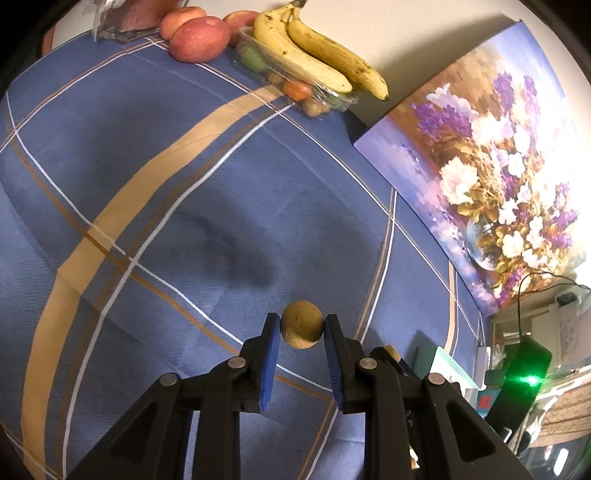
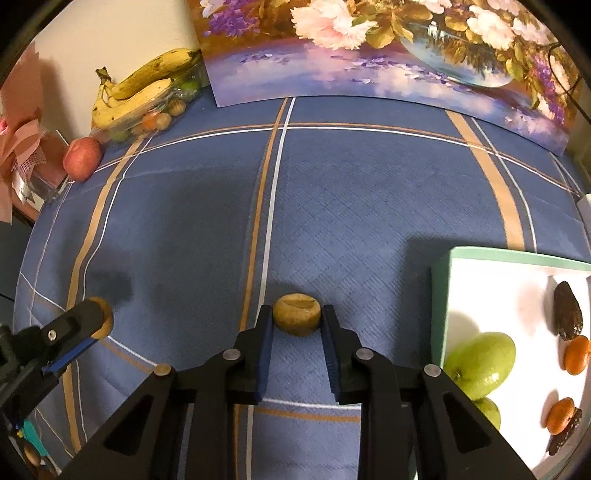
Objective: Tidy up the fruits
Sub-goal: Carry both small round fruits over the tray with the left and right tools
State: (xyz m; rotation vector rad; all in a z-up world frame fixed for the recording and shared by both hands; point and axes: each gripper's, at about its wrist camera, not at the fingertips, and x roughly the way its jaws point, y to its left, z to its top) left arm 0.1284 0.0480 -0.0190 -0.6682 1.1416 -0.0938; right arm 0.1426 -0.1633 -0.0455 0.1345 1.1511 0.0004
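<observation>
While a brown fruit (image 1: 301, 324) is clamped in the left tool (image 1: 300, 332) above the table (image 1: 184, 221), another (dented) (image 2: 296, 314) is gripped by the right tool (image 2: 296, 321).

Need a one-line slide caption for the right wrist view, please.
Right gripper pinches a small tan-brown round fruit above the blue plaid cloth, beside a green-rimmed white tray.

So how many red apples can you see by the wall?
3, all in the left wrist view at the far edge of the blue plaid cloth: front red apple, another behind it to the left, a third beside the bananas. More may be hidden.
</observation>
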